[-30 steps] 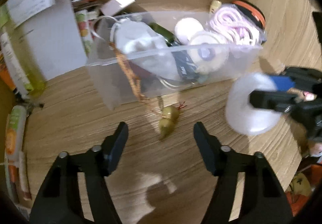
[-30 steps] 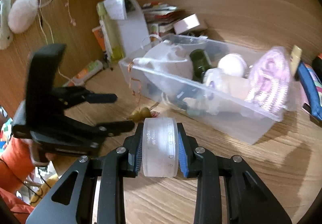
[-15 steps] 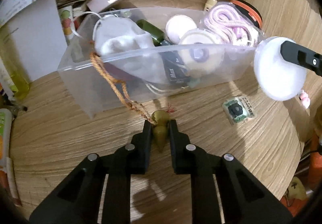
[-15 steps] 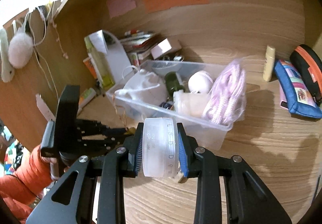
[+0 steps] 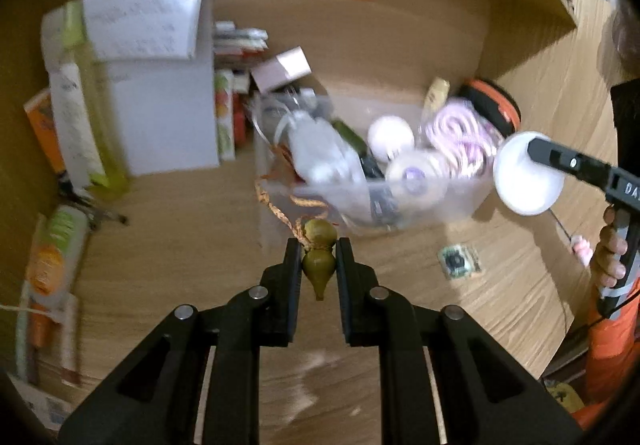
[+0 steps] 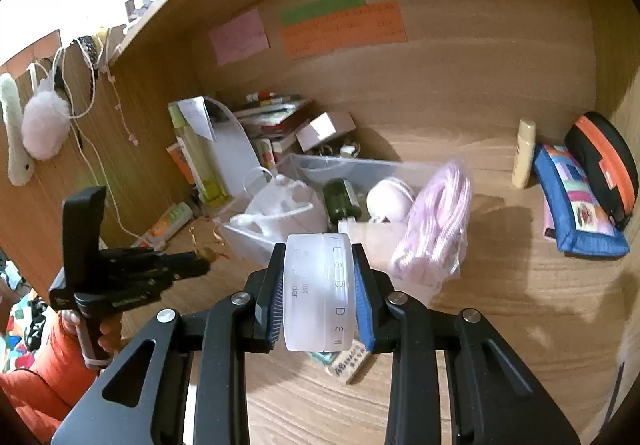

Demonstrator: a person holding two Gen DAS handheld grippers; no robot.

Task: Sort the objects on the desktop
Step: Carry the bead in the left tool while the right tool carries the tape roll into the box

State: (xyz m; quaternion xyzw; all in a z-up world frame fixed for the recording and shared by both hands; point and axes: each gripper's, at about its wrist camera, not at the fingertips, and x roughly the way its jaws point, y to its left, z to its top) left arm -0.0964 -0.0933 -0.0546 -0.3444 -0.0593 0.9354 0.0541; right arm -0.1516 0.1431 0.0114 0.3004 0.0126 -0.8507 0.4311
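Your left claw [image 5: 318,261] is clamped on the green gourd charm [image 5: 319,259], pinching its lower bulb while the upper bulb pokes out ahead of the fingertips. The charm is lifted off the tabletop [image 5: 180,229]. Its orange cord [image 5: 276,211] runs from the charm's waist up and over the near wall of the clear bin [image 5: 460,197], so the charm sits just in front of the bin's left end.

Your right claw [image 6: 319,293] grips a frosted white jar [image 6: 319,291] by its flat faces, blue pads pressed against both sides. In the right wrist view the jar hangs in front of the bin [image 6: 352,165]; in the left wrist view the jar [image 5: 528,173] appears beside the bin's right end, off the tabletop.

The bin holds a white pouch [image 6: 280,205], a dark green bottle [image 6: 340,199], a white ball [image 6: 386,199] and a bag of pink cord [image 6: 436,221]. A small printed packet [image 5: 459,262] lies flat on the tabletop in front of the bin, between your two claws.

Against the back wall stand a white box [image 5: 160,97] and a yellow-green bottle [image 5: 86,117]; that view is blurred, so their details may be off. A blue pouch [image 6: 576,201] and an orange-and-black case [image 6: 604,165] lie to the right of the bin.
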